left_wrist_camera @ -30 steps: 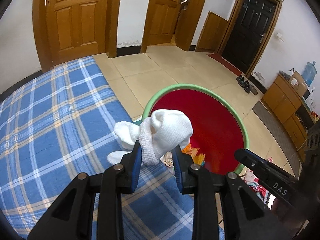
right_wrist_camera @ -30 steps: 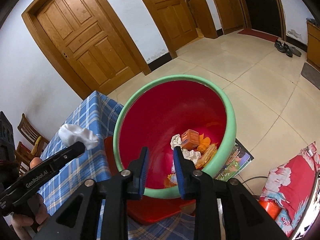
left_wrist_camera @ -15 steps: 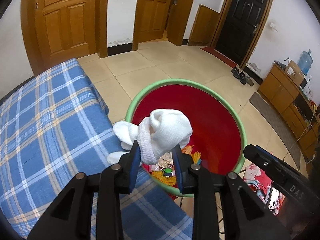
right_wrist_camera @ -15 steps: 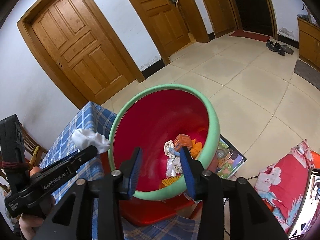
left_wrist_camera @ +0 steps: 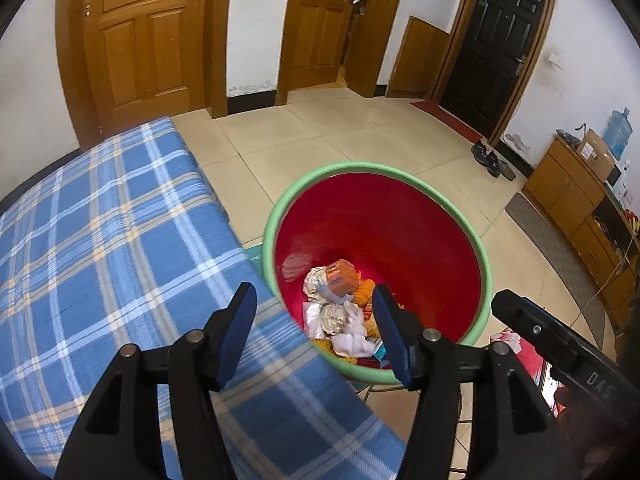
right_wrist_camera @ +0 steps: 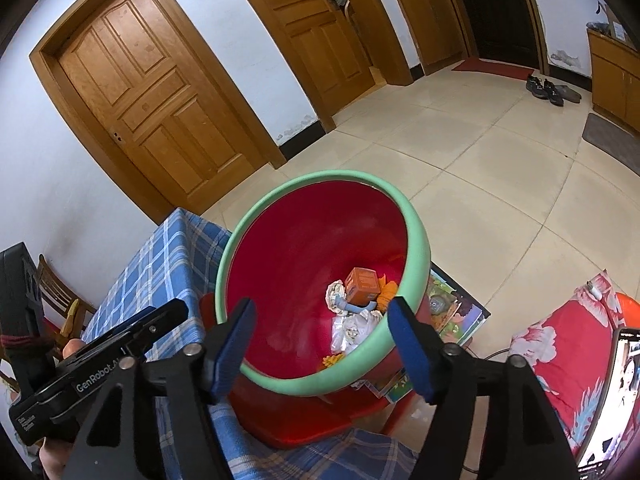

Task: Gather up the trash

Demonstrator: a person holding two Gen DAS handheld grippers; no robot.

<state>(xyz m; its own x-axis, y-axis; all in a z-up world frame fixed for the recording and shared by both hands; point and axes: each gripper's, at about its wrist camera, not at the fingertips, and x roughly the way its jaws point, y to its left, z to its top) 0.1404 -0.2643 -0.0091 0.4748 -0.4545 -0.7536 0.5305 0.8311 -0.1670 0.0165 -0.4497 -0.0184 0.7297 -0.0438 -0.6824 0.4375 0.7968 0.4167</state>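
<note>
A red bin with a green rim (left_wrist_camera: 360,168) stands beside the blue plaid bed (left_wrist_camera: 100,240). It holds an orange carton (left_wrist_camera: 340,278), crumpled paper (left_wrist_camera: 338,316) and a white sock (left_wrist_camera: 352,342) lying on the pile. My left gripper (left_wrist_camera: 312,300) hovers over the bin's near edge, its jaws opening with nothing between them. In the right wrist view my right gripper (right_wrist_camera: 320,312) hangs over the same bin's rim (right_wrist_camera: 416,248), jaws opening and empty; the carton (right_wrist_camera: 362,286) shows below them.
The bin rests on a red plastic seat (right_wrist_camera: 280,420), with a picture book (right_wrist_camera: 456,312) under it. A floral red cloth (right_wrist_camera: 560,352) lies to the right. Wooden doors (left_wrist_camera: 144,40), shoes (left_wrist_camera: 490,158) and a low cabinet (left_wrist_camera: 568,184) line the tiled floor.
My left jaws spread apart and the white sock they held dropped into the bin. My right jaws also widened, still empty.
</note>
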